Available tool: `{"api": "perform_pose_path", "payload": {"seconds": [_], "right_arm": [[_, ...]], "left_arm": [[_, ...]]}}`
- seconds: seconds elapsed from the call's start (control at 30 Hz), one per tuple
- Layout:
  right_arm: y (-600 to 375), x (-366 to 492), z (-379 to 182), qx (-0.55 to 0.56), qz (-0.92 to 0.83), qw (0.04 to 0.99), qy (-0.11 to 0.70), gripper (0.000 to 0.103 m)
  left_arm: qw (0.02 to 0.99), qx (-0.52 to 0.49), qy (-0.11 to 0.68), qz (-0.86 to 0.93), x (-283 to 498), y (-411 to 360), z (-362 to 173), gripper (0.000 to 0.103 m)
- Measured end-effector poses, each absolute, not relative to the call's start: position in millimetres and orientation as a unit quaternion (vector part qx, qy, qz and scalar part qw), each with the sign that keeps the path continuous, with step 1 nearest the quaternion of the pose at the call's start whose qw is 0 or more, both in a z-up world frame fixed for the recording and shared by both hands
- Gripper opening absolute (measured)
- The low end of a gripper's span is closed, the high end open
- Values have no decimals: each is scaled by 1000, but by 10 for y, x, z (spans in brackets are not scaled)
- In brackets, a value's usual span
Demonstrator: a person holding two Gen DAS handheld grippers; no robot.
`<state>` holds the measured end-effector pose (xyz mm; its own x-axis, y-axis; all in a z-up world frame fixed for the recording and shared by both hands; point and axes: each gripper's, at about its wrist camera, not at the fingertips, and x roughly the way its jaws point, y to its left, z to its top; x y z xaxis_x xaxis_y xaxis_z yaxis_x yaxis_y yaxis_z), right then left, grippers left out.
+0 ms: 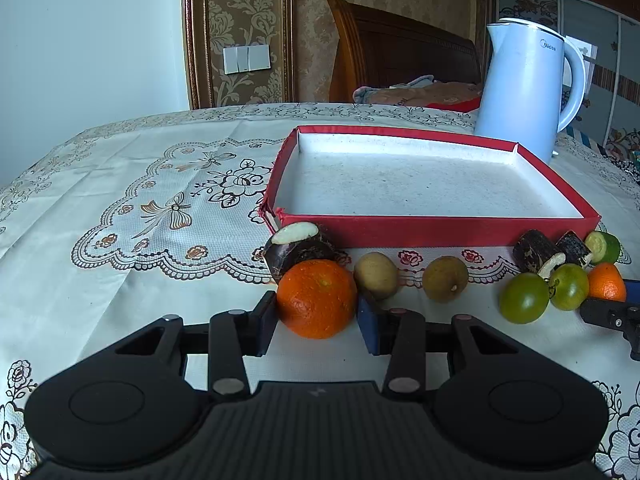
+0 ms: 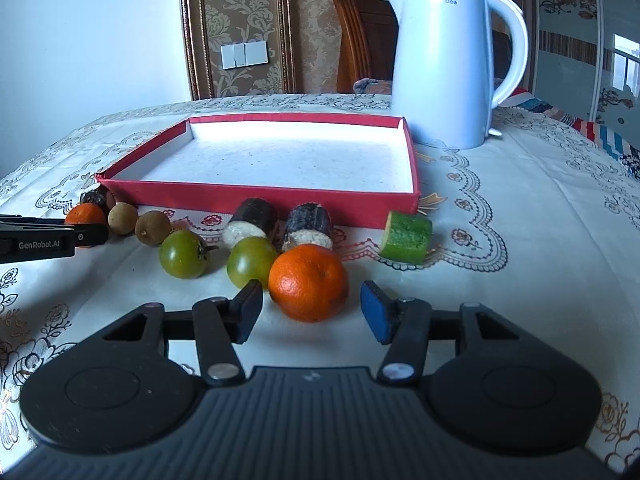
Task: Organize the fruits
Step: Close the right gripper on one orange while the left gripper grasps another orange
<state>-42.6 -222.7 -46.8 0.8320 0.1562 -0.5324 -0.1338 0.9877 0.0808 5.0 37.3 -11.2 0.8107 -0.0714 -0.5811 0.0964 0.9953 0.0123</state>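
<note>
- On the patterned tablecloth (image 1: 120, 184), just before the near wall of the empty red tray (image 1: 432, 230), the fruit lies in a loose row: two oranges, two green tomatoes (image 2: 183, 255), two brown longans (image 1: 445, 279), dark cane pieces (image 2: 250, 222) and a green cucumber chunk (image 2: 406, 236).
- At the row's left end, the left gripper (image 1: 316, 320) brackets the left orange (image 1: 316, 299); its fingers sit at the fruit's flanks, touching or nearly so, and I cannot tell whether they are pressing.
- Over at the right end, the right gripper (image 2: 312, 310) stands wide apart around the right orange (image 2: 308, 282), with a clear gap on the blue-padded side; it holds nothing.
- Both oranges look firm, round and fairly light, with a dimpled peel that should give the pads some friction.
- Being round, each will likely roll if nudged off-centre, so the best hold is across the widest middle, low enough to avoid squeezing it upward and out.
- A moderate squeeze should do; too hard a squeeze could bruise the peel.
- A white kettle (image 2: 448, 72) stands behind the tray, clear of the work.
</note>
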Motion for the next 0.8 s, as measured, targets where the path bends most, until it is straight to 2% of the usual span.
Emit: {"api": "perform_pose_path", "payload": {"seconds": [0.3,0.47,0.8], "right_arm": [[-2245,-279,-478,26,115,949,292,53],[-2265,-308,-473,31,106,952,286,40],[-2324,-398,-467,44,94,955,277,40]], "left_arm": [[951,17,305,-43,47,392,-110,42],[951,17,305,-43,43,395,-110,42],[952,19,301,-43,23,382,-107,42]]}}
